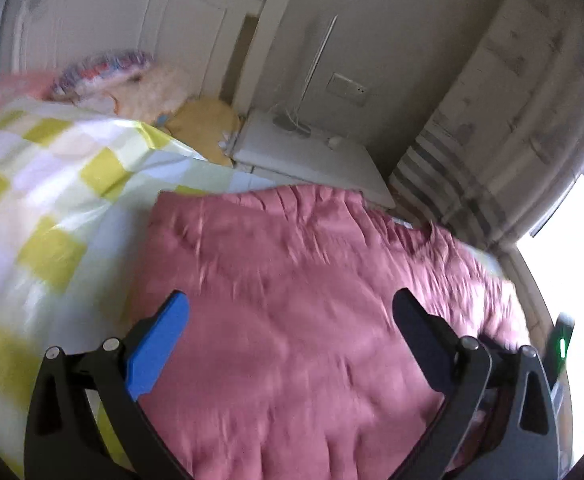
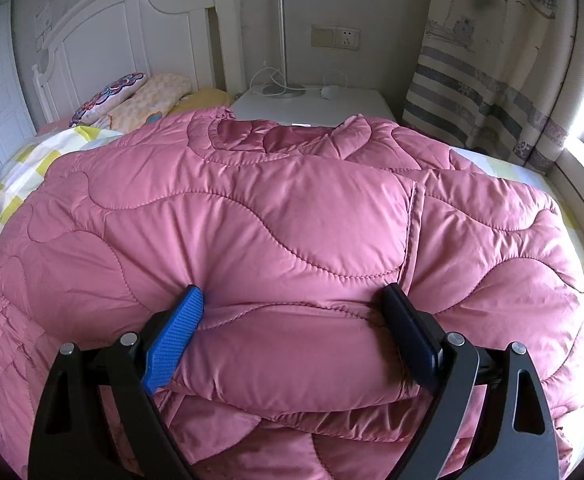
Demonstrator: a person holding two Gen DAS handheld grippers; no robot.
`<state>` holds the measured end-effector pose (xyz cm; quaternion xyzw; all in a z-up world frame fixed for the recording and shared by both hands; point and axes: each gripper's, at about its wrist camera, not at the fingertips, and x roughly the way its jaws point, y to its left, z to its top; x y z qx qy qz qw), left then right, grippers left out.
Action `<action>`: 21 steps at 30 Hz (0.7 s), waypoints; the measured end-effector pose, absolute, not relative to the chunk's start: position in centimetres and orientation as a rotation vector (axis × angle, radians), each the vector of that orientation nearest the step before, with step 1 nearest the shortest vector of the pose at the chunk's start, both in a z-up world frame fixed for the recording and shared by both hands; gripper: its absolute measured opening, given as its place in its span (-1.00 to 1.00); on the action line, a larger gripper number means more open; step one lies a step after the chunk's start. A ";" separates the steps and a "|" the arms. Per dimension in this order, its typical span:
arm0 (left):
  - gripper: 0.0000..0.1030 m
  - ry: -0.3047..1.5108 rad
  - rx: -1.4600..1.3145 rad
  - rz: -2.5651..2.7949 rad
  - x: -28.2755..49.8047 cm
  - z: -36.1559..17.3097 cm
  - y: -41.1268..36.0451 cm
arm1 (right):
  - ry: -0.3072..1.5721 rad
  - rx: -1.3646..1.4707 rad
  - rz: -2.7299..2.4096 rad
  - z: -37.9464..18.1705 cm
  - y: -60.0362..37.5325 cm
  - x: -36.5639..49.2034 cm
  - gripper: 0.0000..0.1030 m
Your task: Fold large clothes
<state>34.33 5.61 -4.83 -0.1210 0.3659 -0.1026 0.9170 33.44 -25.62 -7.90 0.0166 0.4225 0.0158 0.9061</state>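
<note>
Right gripper: nearest the lens in the right wrist view; its two fingers stand wide apart, one blue pad and one dark pad pressed into a thick fold of cloth that fills the gap between them.
Pink quilted jacket: one garment, puffy with wavy stitch lines, lying across the bed and covering most of it; its collar end lies toward the nightstand, and the folded near edge bulges between the right gripper's pads.
Left gripper: its two fingers are spread wide above the jacket with nothing between them; the view is blurred, so contact with the cloth cannot be told.
Bedsheet: one, checked in yellow, white and pale lilac, bare to the left of the jacket.
Pillows: two or three stacked at the head of the bed, one with a bright printed pattern, beside a yellow cushion.
Headboard: one, white and panelled.
Nightstand: one, white, just behind the jacket's collar, carrying one lamp pole and white cable.
Wall socket plate: one, above the nightstand.
Curtain: one, striped and printed, hanging at the right by the window.
</note>
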 end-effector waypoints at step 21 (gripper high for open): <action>0.96 0.849 0.146 -0.063 31.1 -11.6 -0.2 | 0.932 -0.110 -0.074 -8.2 -24.0 24.4 0.68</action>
